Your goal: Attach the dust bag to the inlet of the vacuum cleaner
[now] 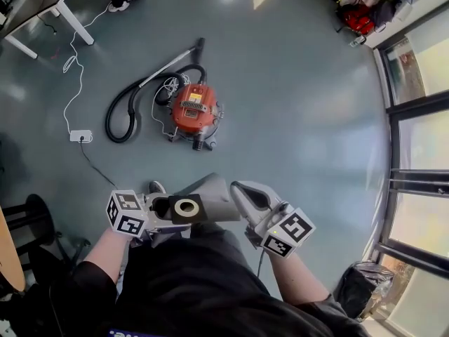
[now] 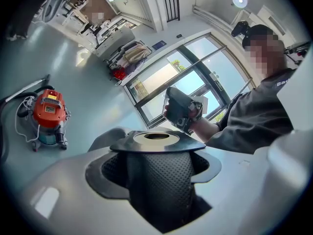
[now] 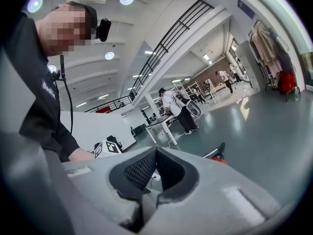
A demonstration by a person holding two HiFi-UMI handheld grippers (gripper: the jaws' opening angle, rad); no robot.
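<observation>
A red canister vacuum cleaner (image 1: 195,111) stands on the grey floor ahead, with its black hose (image 1: 123,111) looped to its left; it also shows at the left of the left gripper view (image 2: 48,114). My left gripper (image 1: 163,209) is shut on the dust bag's dark collar (image 2: 156,142), which has a cream-ringed hole (image 1: 186,207). The grey dust bag (image 1: 214,196) hangs past the collar. My right gripper (image 1: 238,188) is just right of the bag, shut with nothing between its pads (image 3: 155,166). A sliver of the red vacuum cleaner (image 3: 221,159) peeks over that gripper.
A white power strip (image 1: 81,136) with its cable lies left of the hose. A white table (image 1: 49,2) stands at the top left, a black stool (image 1: 24,213) at the left. Windows (image 1: 421,153) line the right side, with a silver bag (image 1: 361,286) below them.
</observation>
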